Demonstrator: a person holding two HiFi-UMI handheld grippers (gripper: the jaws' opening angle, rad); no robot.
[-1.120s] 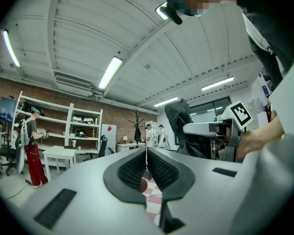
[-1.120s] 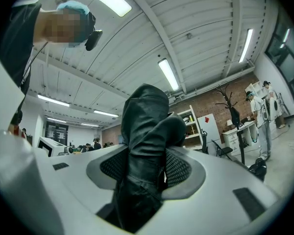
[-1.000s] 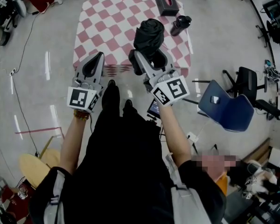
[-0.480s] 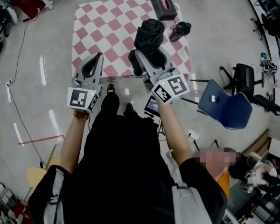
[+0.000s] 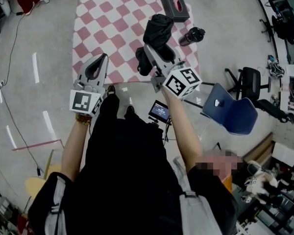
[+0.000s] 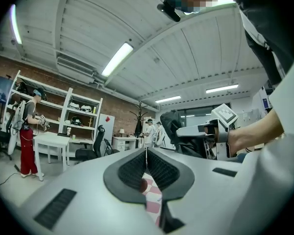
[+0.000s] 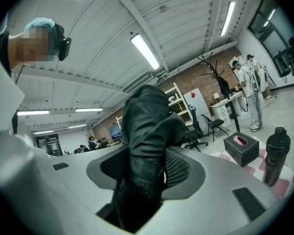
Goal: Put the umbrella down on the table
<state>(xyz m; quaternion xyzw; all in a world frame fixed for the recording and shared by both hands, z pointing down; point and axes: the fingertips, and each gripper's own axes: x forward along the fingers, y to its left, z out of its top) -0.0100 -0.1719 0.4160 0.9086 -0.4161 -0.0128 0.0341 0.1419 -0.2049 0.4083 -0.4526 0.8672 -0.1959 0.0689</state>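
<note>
Bright, even light from ceiling strip lights point(image 6: 116, 58) leaves white glare streaks on the floor point(image 5: 36, 67) at nine o'clock, while both gripper views bend strongly and darken at the corners.

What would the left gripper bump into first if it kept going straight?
Probably nothing nearby: the left gripper points over a bare part of the table, the umbrella off to its right.

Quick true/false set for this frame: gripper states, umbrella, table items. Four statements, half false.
1. The right gripper is shut on the black umbrella. True.
2. The left gripper holds the bottle. False: its jaws are together on nothing, and the bottle stands near the table's right edge.
3. The umbrella lies flat on the checkered table. False: the right gripper holds it up.
4. A dark tissue box sits at the table's far edge. True.
</note>
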